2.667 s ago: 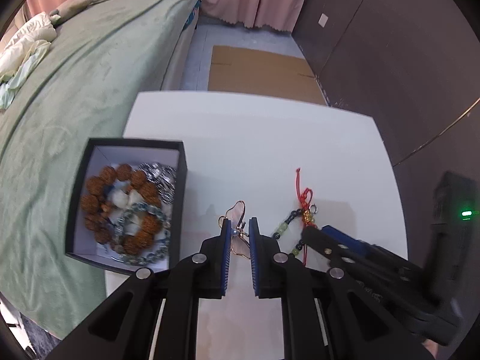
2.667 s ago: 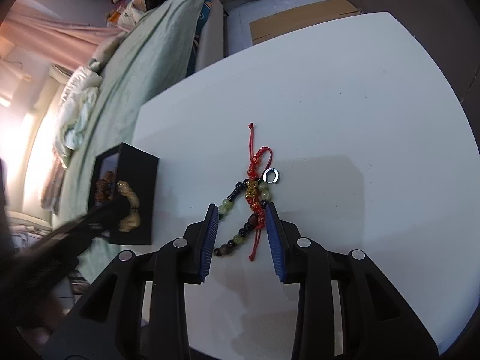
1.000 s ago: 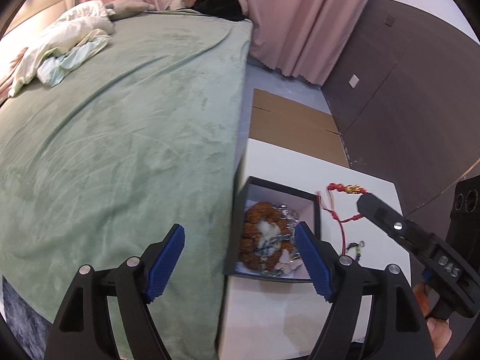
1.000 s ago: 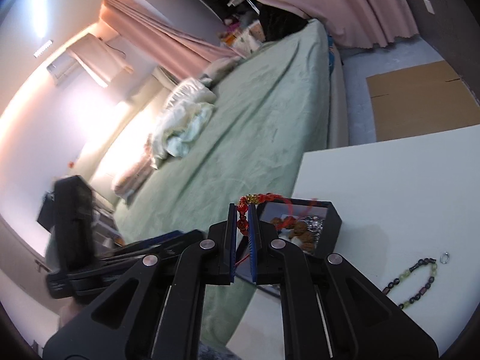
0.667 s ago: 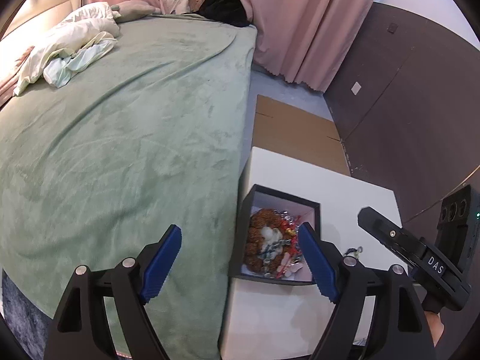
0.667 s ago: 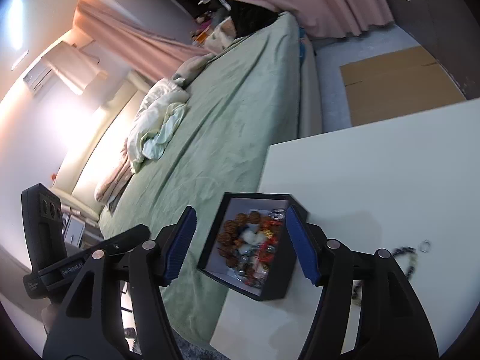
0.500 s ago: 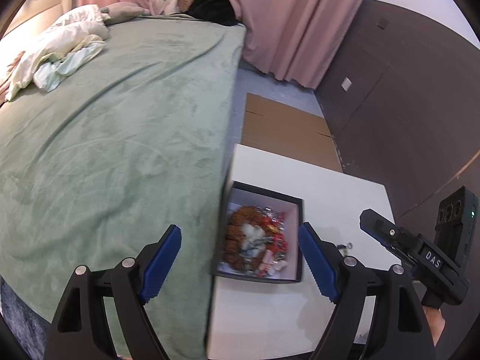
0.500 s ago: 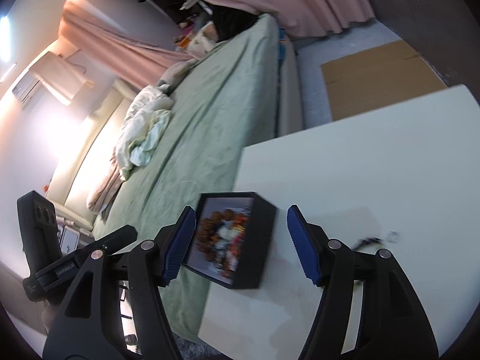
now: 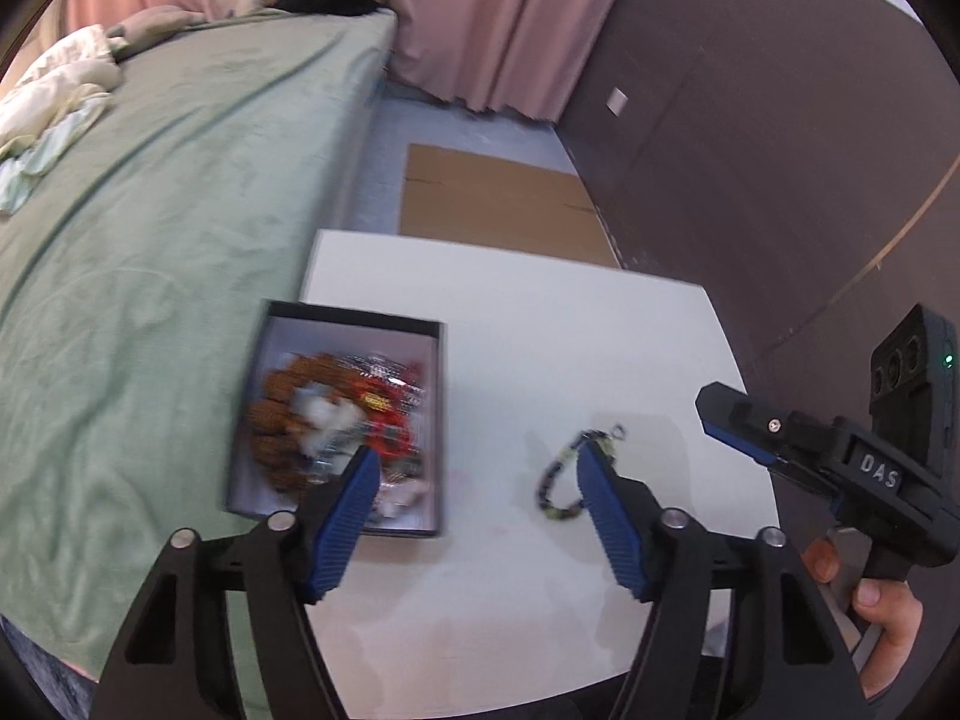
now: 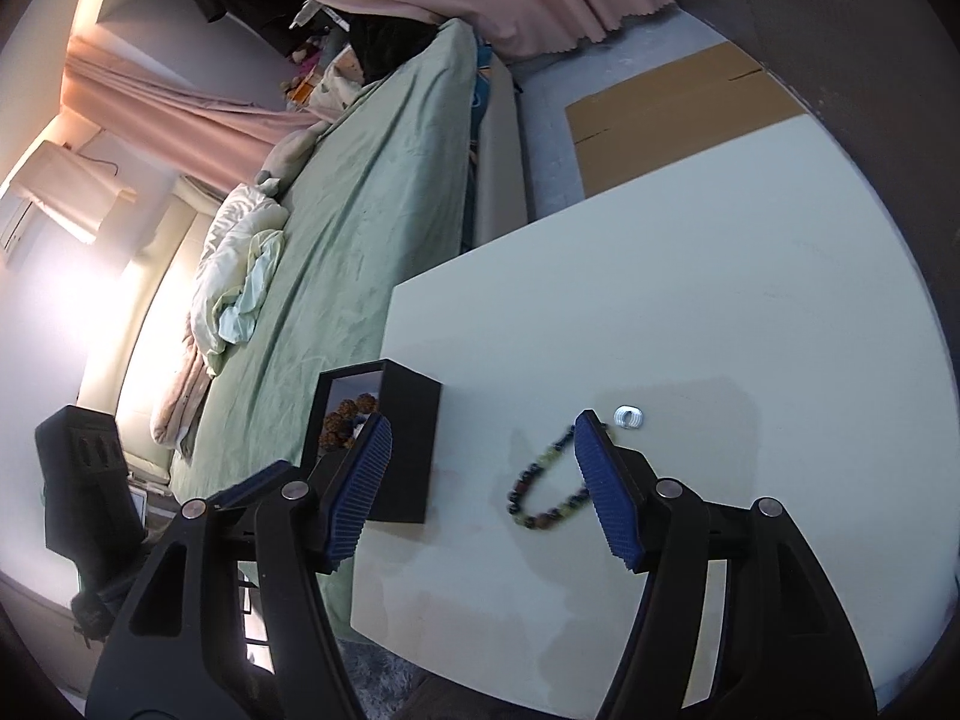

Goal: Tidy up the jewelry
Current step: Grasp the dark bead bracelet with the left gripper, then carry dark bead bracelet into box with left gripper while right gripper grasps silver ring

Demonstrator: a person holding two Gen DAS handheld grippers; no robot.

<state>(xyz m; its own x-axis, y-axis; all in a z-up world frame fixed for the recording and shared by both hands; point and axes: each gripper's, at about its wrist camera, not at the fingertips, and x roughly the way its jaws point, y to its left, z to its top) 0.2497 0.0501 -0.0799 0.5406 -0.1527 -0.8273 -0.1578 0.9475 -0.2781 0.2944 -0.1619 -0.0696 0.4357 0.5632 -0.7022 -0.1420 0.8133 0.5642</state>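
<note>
black jewelry box open, upright, sits at the table's edge on the bed side; white lining. Inside: brown bead bracelet on the bed-side half, red cord piece on the other half, silvery chain bits and pale items mixed in, all blurred. Bead bracelet with dark and pale green beads lies flat on the table, well apart from the box, curved in an open loop. Small silver ring just beside its far end
</note>
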